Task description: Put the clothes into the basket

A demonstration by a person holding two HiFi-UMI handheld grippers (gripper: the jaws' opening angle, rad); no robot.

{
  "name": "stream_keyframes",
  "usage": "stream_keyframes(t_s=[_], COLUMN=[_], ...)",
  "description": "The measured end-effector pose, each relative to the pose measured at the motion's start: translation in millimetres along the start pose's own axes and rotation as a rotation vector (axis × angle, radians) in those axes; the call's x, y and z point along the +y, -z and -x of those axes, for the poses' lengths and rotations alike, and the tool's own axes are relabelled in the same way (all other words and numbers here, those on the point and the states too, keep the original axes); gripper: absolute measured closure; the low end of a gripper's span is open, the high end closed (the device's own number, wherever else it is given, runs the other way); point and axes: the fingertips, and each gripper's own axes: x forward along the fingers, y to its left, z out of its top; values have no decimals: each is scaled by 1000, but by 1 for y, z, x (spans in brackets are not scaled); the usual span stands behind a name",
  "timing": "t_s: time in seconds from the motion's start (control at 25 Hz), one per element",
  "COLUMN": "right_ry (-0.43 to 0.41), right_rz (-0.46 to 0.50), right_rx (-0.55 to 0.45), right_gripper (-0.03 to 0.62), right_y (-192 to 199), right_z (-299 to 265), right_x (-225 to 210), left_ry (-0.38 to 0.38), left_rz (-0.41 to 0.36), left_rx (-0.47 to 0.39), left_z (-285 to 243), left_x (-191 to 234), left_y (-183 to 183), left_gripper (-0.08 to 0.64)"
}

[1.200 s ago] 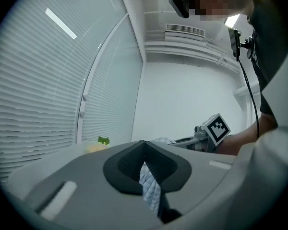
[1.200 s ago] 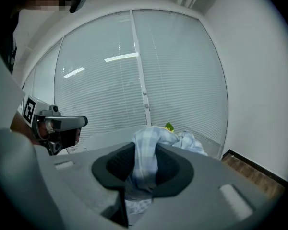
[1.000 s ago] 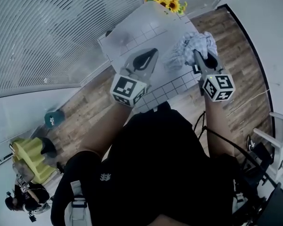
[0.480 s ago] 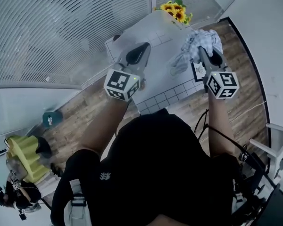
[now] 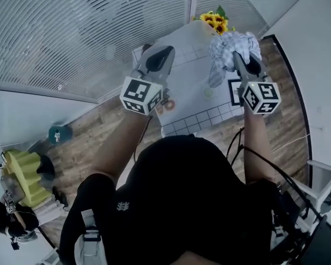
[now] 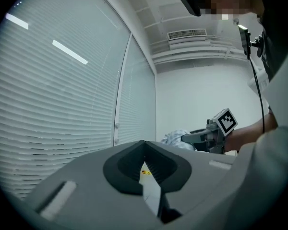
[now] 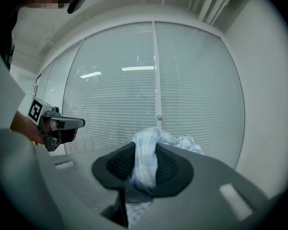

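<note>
Right gripper clamped on cloth; left gripper empty.
Checked cloth pinched between the right pads, bunched past the tips, one end hanging down over the table beside the sunflowers. Left jaws closed tip to tip, nothing between.

The right gripper rises with the checked cloth, which lay bunched on the tiled table and now hangs clear of it from the jaws. The left gripper climbs beside it. A small orange thing comes into view by its cube.
</note>
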Motion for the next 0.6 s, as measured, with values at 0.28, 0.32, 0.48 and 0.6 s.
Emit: stream_keyframes(t_s=[0.28,0.32,0.48,0.6], right_ry=[-49,-56,-91,-114], right_rz=[6,6,8,12], right_rx=[-20,-22,-27,-31], right_gripper=[488,488,488,488], right_y=[-13,-14,-21,-24], right_z=[-27,-32,-52,-62], right_x=[16,18,27,34], left_ry=[-49,-57,-92,-104], left_rz=[-19,-19,-12,-8], left_rx=[-12,-12,-13,-9], left_z=[10,11,15,18], left_x=[24,28,46,53], left_y=[-9,-10,-10,-8], left_gripper=[554,554,554,552])
